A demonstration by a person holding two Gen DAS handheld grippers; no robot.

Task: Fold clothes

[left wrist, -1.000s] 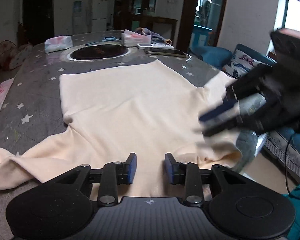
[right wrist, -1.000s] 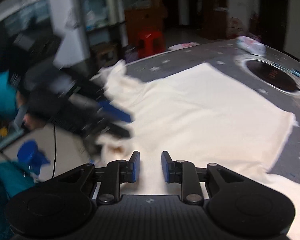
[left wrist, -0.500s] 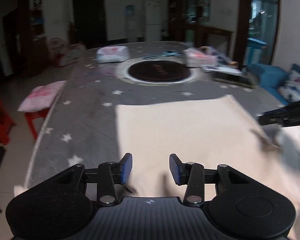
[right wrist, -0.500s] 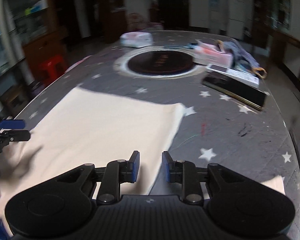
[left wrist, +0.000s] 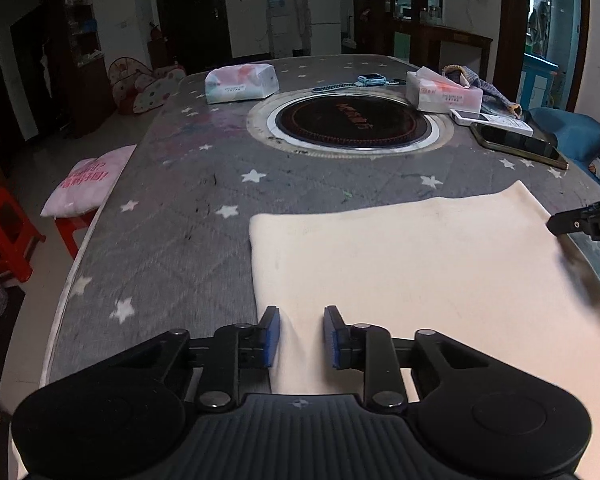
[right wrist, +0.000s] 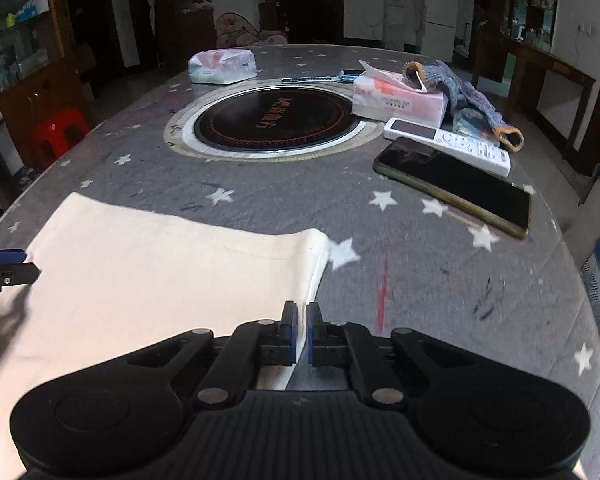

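Star-patterned table [left wrist: 172,216] bears cream garment [left wrist: 420,264], left claw [left wrist: 301,337] parted

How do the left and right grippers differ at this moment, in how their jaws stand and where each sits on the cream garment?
The left gripper has its jaws well apart, with cloth showing in the gap; the right gripper has its jaws almost closed, only a thin slit between them. The left gripper sits at the left edge of the cream garment, the right gripper at its right edge. Both have blue pads on black fingers and point across the table toward the round cooktop.
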